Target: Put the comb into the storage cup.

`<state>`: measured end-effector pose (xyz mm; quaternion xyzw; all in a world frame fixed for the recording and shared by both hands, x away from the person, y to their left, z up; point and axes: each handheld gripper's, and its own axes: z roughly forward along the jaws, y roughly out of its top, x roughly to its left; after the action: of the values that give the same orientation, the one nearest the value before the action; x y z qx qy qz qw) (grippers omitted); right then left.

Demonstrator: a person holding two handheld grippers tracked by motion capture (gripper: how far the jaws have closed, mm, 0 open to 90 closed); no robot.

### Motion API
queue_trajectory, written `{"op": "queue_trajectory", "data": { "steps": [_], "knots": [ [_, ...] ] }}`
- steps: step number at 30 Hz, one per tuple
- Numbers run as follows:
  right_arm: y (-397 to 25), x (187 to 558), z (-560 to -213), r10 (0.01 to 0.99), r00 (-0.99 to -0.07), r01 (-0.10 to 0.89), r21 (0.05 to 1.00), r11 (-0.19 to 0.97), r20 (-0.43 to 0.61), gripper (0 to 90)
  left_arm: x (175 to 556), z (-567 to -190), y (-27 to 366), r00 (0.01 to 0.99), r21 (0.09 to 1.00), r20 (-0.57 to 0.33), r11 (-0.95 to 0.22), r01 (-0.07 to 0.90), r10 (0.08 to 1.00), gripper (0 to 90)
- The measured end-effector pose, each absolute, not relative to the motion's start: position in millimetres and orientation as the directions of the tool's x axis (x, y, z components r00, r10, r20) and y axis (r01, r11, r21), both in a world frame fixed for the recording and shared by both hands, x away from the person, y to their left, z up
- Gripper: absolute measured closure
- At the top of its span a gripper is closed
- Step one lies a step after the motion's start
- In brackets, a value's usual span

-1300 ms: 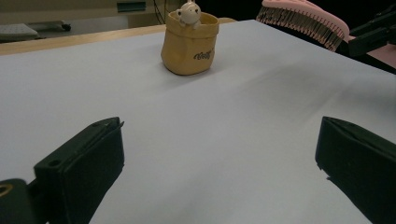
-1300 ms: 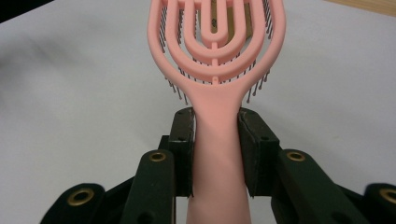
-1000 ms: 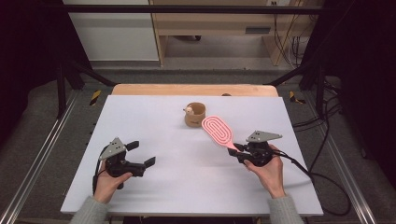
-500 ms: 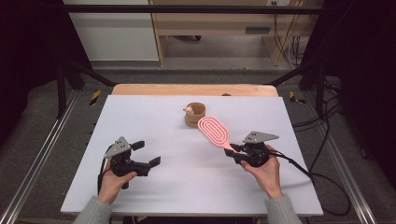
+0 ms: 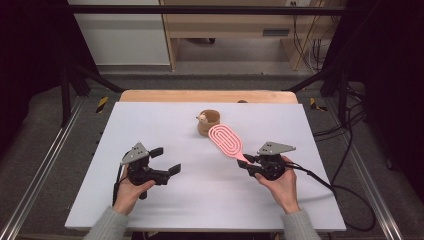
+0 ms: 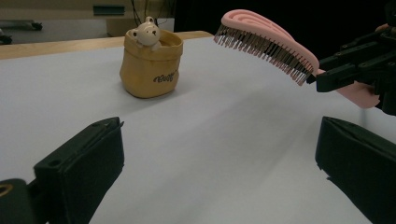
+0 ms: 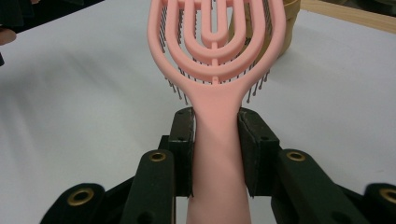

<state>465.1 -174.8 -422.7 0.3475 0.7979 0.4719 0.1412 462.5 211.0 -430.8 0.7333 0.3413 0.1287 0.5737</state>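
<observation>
We see the white desk (image 5: 165,210), and near its far middle stands a small yellow pot (image 5: 210,122) with a little bear figure (image 6: 145,32) on its rim. Our right gripper (image 5: 246,163) is clenched on the handle of the pink hairbrush (image 5: 226,140), which is held above the desk with the bristles facing down and the head just beside the pot. Our left gripper (image 5: 165,160) is released with the jaws wide apart, at the left of the desk, well apart from the brush.
</observation>
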Motion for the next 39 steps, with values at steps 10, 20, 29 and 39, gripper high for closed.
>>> {"op": "queue_trajectory", "data": {
  "steps": [10,20,29,39],
  "knots": [
    [-172,465,-424,0.684,-0.723,0.41,0.859,0.308,0.1,68.9,468,-426,191,0.748,0.931,-0.221,-0.094,0.354,0.625,1.1],
    [-169,465,-426,0.68,-0.727,0.399,0.862,0.312,0.09,68.9,471,-425,180,0.752,0.929,-0.234,-0.086,0.36,0.616,1.1],
    [-166,465,-429,0.675,-0.733,0.395,0.86,0.322,0.083,68.9,474,-424,169,0.759,0.928,-0.254,-0.069,0.366,0.599,1.1],
    [-164,463,-428,0.669,-0.739,0.388,0.864,0.321,0.084,68.9,476,-424,153,0.766,0.925,-0.27,-0.062,0.374,0.583,1.1]
  ]
}}
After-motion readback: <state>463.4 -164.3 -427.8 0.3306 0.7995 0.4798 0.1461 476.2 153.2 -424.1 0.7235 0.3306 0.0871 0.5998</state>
